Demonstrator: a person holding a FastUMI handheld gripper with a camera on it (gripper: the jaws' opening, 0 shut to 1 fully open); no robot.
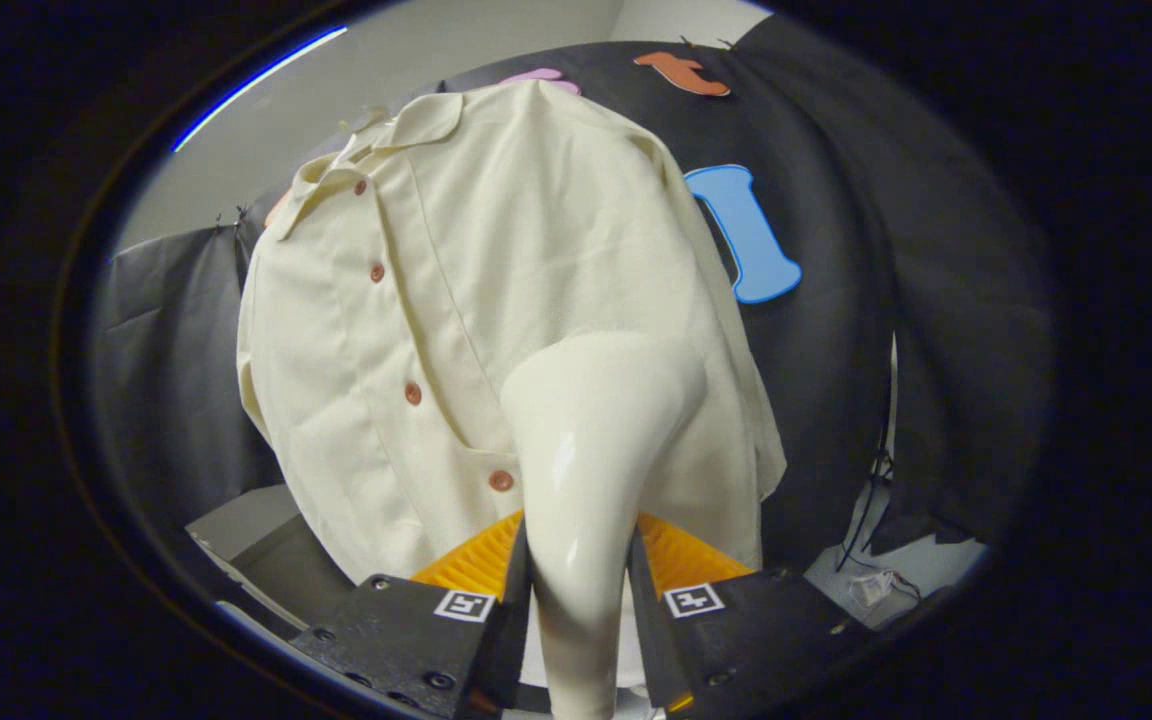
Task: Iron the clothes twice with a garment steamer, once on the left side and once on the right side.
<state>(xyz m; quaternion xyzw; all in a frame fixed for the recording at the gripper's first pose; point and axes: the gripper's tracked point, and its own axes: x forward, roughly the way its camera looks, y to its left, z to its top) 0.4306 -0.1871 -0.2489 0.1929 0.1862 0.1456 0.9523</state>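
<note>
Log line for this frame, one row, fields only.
gripper: shut on garment steamer | steamer head: at shirt front, beside button row | shirt: hanging, buttoned

steamer point(591, 440) head hiding shirt point(436, 300) lower right front, steamer handle cut off below

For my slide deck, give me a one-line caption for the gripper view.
Hand-held gripper shut on a cream garment steamer, its head against a hanging cream button-up shirt.

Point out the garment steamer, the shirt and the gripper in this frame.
garment steamer point(591, 430): gripper view, on its glossy head, held between the fingers.
shirt point(496, 250): gripper view, on the front panel.
gripper point(579, 590): gripper view, midway between fingertips.
</note>
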